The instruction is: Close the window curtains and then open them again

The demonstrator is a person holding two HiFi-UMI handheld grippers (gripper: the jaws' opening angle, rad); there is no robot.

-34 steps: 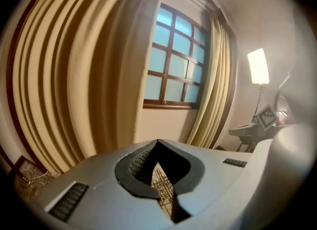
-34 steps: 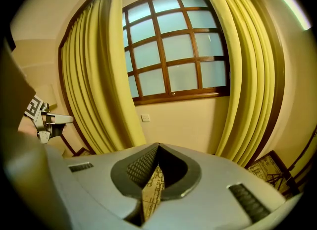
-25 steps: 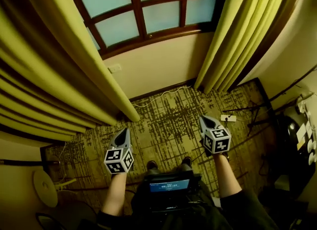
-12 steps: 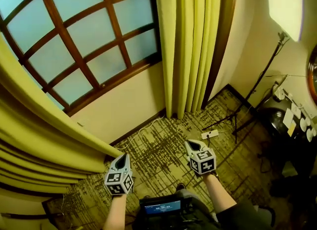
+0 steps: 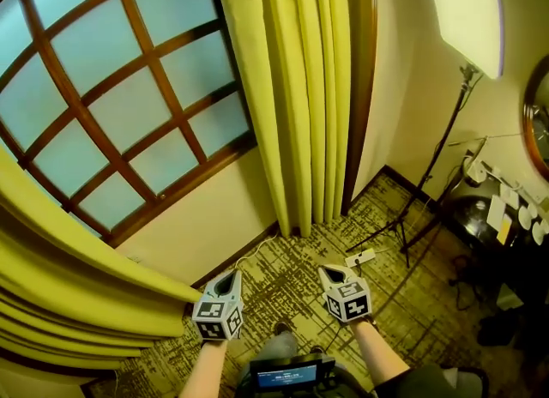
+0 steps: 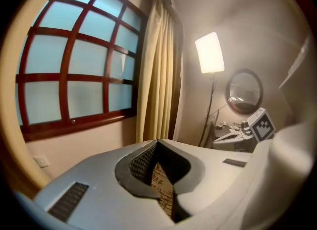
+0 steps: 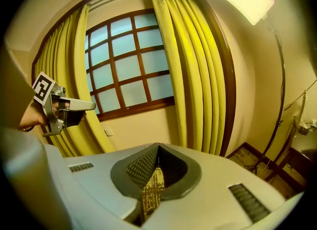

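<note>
**Window curtains: both gathered, neither yet taken hold of**

- Right curtain point(image 5: 300, 87): yellow, hanging in tight folds at the right edge of the window point(image 5: 111, 87), hem near the floor point(image 5: 274, 259).
- Left curtain point(image 5: 77, 293): same cloth, bunched at the window's left edge. The panes between the two are fully uncovered.
- Left gripper point(image 5: 226, 283): low over the floor, well apart from either curtain. Its fingers point(image 6: 141, 162) are pressed together with nothing between them.
- Right gripper point(image 5: 333, 273): beside the left one and nearer the right curtain, though not touching it. Its fingers point(image 7: 141, 167) are likewise pressed together and empty.
- Lamp point(image 5: 467, 10): lit panel on a stand, by the wall to the right of the right curtain.

Step in hand, as judged: the approach, likely to the right curtain. The next move calls for spread fingers, a reach to that curtain's inner edge, a pinch on one fold, and a pull across the panes.
</note>
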